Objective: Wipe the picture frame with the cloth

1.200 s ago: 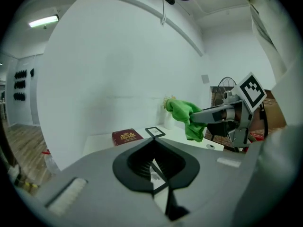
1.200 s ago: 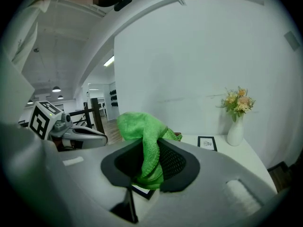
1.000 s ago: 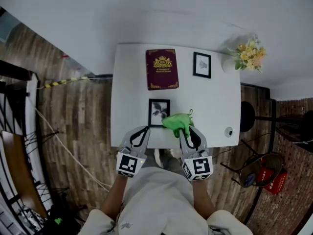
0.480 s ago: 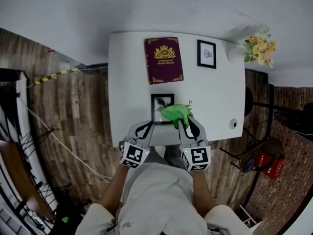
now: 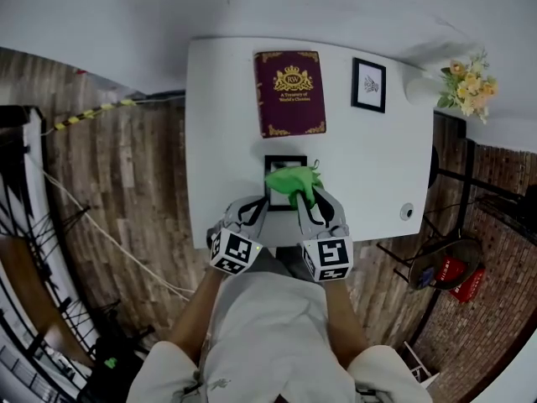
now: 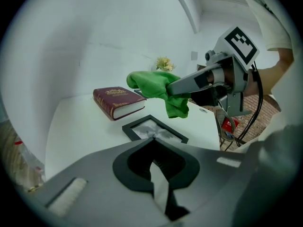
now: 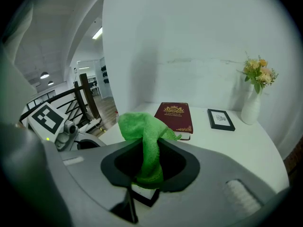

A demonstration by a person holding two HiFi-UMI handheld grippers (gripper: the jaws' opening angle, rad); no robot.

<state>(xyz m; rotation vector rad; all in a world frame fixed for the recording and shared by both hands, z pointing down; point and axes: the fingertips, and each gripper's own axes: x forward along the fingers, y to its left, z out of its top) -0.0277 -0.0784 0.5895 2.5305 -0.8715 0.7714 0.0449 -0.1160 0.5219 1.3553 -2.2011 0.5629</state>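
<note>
The right gripper has its jaws clamped on a bunched bright green cloth, which hangs over the right part of a small black picture frame. The frame lies flat near the front edge of the white table. Whether cloth and frame touch is unclear. The left gripper sits just beside the frame's near left corner, jaws together and empty. A maroon hardcover book lies farther back.

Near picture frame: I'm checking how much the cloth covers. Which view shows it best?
Left gripper view: the near picture frame lies nearly whole, the green cloth hanging above. Head view has cloth over its middle; right gripper view shows one corner.
</note>
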